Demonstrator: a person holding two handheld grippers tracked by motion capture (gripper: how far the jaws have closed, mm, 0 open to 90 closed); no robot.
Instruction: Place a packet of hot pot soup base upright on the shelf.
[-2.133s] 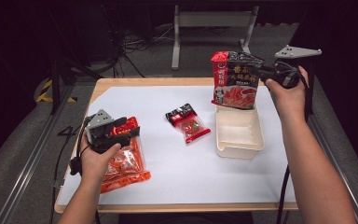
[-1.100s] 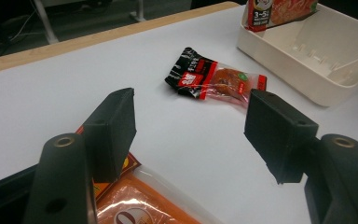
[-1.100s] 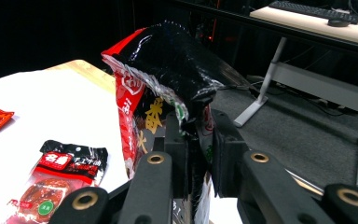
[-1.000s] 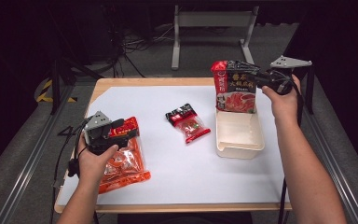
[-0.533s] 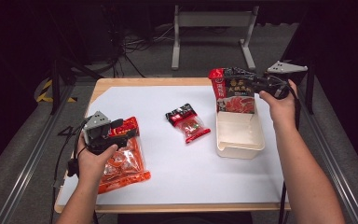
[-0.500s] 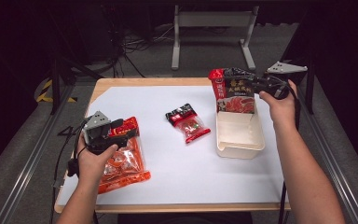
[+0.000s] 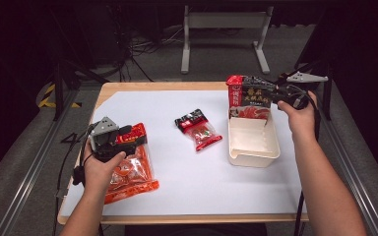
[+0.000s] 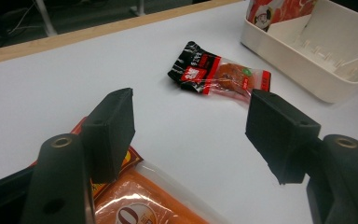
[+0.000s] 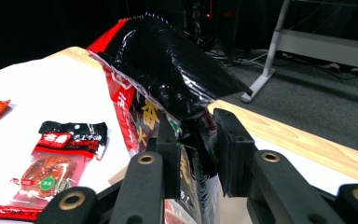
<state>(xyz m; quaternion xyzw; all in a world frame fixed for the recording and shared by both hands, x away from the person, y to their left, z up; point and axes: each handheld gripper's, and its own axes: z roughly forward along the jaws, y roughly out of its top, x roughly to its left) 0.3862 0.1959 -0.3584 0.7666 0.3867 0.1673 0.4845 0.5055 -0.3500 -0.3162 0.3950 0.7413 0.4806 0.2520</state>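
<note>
Hotpot-seasoning bag (image 7: 250, 97), red and black, stands upright in the far end of the cream tray (image 7: 254, 153), presumably being packed on edge so more will fit beside it. Right tongs (image 9: 196, 140) pinch its crumpled top and have just been easing apart, the film between the pads (image 9: 228, 135). Left tongs (image 8: 191, 135) hang spread wide over the orange pouch (image 7: 130, 169) on the tabletop (image 7: 202, 177), gripping nothing, with a small sachet (image 7: 198, 129) lying between.

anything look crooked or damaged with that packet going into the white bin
The tall red and black packet stands on end at the far end of the white bin, its top bent and creased where the right claw pinches it; those jaws have just been opening. Nothing is torn or spilled.
</note>
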